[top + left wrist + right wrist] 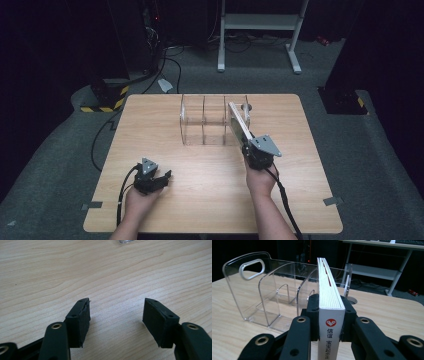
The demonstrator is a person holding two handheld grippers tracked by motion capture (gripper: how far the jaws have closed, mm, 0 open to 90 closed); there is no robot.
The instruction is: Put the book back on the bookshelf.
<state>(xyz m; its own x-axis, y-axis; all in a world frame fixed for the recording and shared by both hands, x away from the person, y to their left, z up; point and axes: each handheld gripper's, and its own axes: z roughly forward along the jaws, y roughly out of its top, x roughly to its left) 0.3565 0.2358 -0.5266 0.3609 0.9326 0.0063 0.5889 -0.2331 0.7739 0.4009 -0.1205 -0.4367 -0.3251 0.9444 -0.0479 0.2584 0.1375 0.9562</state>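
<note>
My right gripper (252, 145) (331, 318) is shut on a white book (329, 293) (241, 125), clamped at its spine end with red logo and Chinese lettering. The book stands on edge and reaches forward into the right end of a clear acrylic file rack (212, 120) (269, 290) with several dividers and a handle cut-out. My left gripper (159, 179) (116, 320) rests low over the bare wood near the table's front left, jaws open with nothing between them.
The wooden table (150, 130) ends close behind the rack. A round cable hole (246, 106) (351, 300) lies in the tabletop just past the rack's right end. Dark floor, cables and a white stand frame (257, 30) lie beyond.
</note>
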